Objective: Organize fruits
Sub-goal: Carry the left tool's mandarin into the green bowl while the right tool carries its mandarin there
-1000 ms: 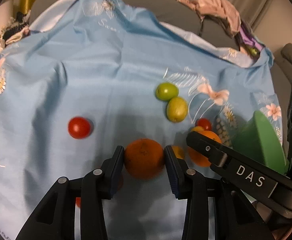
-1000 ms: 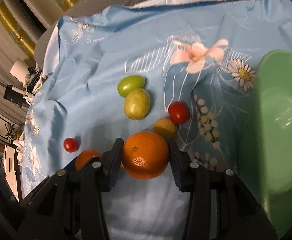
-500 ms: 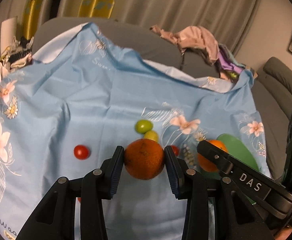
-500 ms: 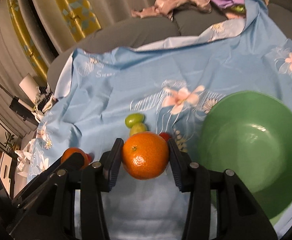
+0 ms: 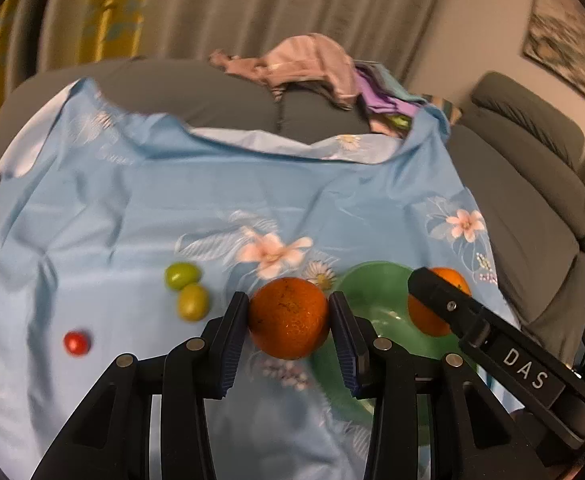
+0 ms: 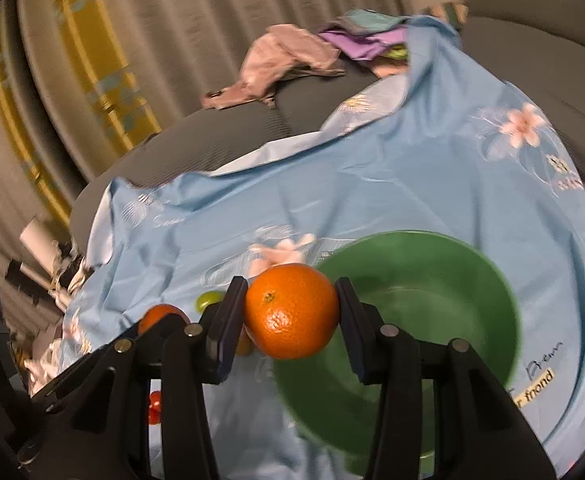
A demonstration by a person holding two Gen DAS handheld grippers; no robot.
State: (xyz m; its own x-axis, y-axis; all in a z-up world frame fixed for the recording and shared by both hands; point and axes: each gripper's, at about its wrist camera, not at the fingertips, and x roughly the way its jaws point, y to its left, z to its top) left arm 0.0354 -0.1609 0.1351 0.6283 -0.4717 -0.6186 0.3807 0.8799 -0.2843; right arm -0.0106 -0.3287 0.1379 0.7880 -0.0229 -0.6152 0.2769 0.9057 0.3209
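Note:
My left gripper [image 5: 288, 318] is shut on a dull orange [image 5: 288, 317] and holds it above the blue floral cloth [image 5: 132, 208], just left of the green bowl [image 5: 376, 280]. My right gripper [image 6: 291, 316] is shut on a bright orange [image 6: 291, 316], held at the near left rim of the green bowl [image 6: 432, 264]. In the left wrist view the right gripper's orange [image 5: 448, 280] shows over the bowl. Two green fruits [image 5: 184, 286] and a small red tomato [image 5: 77, 343] lie on the cloth at left.
The cloth covers a grey sofa [image 5: 532, 200]. A heap of clothes [image 5: 312, 64] lies at the back. Curtains [image 5: 212, 4] hang behind. A small red tomato [image 6: 154, 402] shows low under the right gripper.
Both grippers have lifted away from the cloth with their oranges and swung right toward the green bowl. The fruits on the cloth now look smaller and farther off.

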